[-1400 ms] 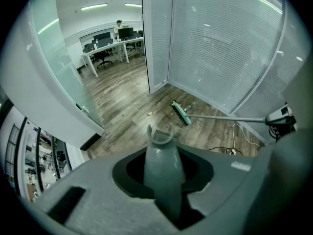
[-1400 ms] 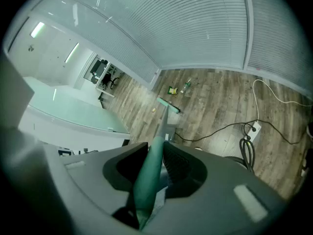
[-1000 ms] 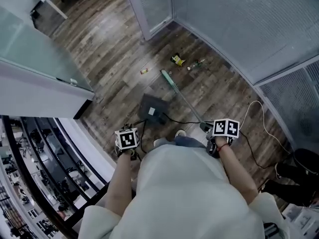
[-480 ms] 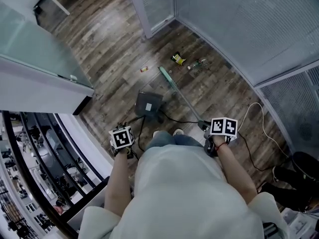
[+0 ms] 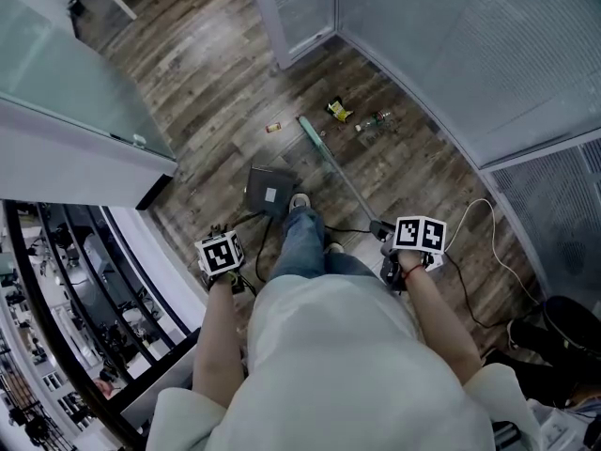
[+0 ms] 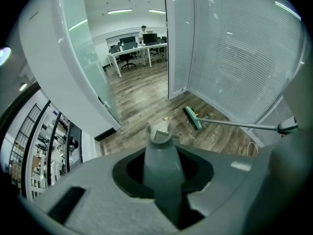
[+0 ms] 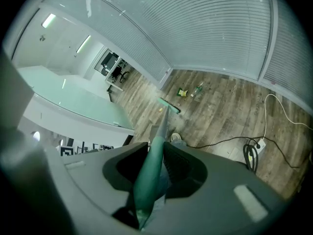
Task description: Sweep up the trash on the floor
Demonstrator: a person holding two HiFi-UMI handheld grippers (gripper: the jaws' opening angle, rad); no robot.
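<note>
Trash [image 7: 182, 92] lies on the floor [image 5: 207, 83] in the upper centre of the head view: a yellow wrapper [image 5: 336, 111], a clear piece [image 5: 373, 120] to its right, and a small scrap [image 5: 273, 128] to its left.

My right gripper [image 7: 151, 177] has its jaws clamped on the green broom handle [image 7: 160, 131]. The broom head [image 5: 308, 132] sits between scrap and wrapper. My left gripper [image 6: 164, 180] has its jaws clamped on the grey dustpan handle [image 6: 159, 143]. The dustpan [image 5: 268, 188] is below the trash and apart from it, with my shoe [image 5: 300, 201] just beside it.

Step in hand, as I judge it: approach, with nothing collected yet.

Next move: set the pan lip to the floor near the trash, then draw the broom head across each piece toward it, clear of the black cable [image 5: 352, 230].

Not determinable: whether the dustpan touches the floor, what it contains, and what the clear piece is. My torso covers the lower frame.
</note>
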